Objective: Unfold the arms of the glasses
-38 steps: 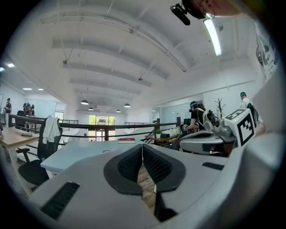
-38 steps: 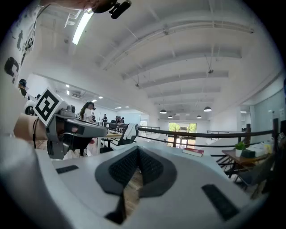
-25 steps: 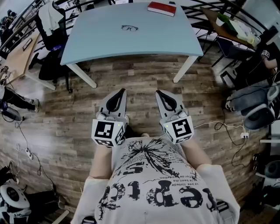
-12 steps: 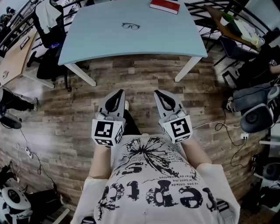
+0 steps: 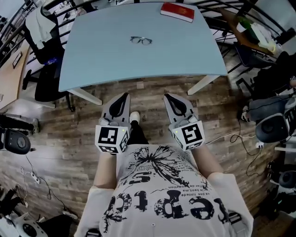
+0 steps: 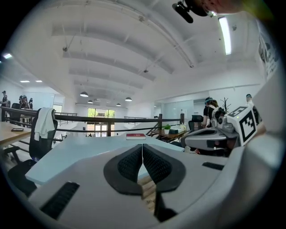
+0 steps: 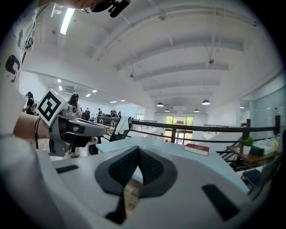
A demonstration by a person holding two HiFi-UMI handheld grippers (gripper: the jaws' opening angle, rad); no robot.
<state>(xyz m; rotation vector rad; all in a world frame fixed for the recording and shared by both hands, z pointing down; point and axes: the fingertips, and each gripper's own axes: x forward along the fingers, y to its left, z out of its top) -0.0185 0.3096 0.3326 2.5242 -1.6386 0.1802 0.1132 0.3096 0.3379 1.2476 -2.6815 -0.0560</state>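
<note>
A pair of dark-framed glasses (image 5: 141,40) lies on the pale blue table (image 5: 111,60), in its far half, with nothing touching it. Both grippers hang over the wooden floor, short of the table's near edge. My left gripper (image 5: 125,95) is shut and empty, its black pads pressed together. My right gripper (image 5: 167,97) is likewise shut on nothing, a hand's width to the right of the left one. In the left gripper view the left gripper (image 6: 142,146) points level at the table top, and the right gripper (image 7: 138,149) does the same in its own view.
A red book (image 5: 177,12) lies at the table's far right edge; the book (image 7: 197,149) also shows in the right gripper view. A black chair with a white garment (image 5: 42,34) stands left of the table. Bags, cables and desks crowd the right side (image 5: 270,120).
Both grippers and the person have come forward toward the table; its near edge now lies much closer to the fingertips. Both jaws stay shut.
</note>
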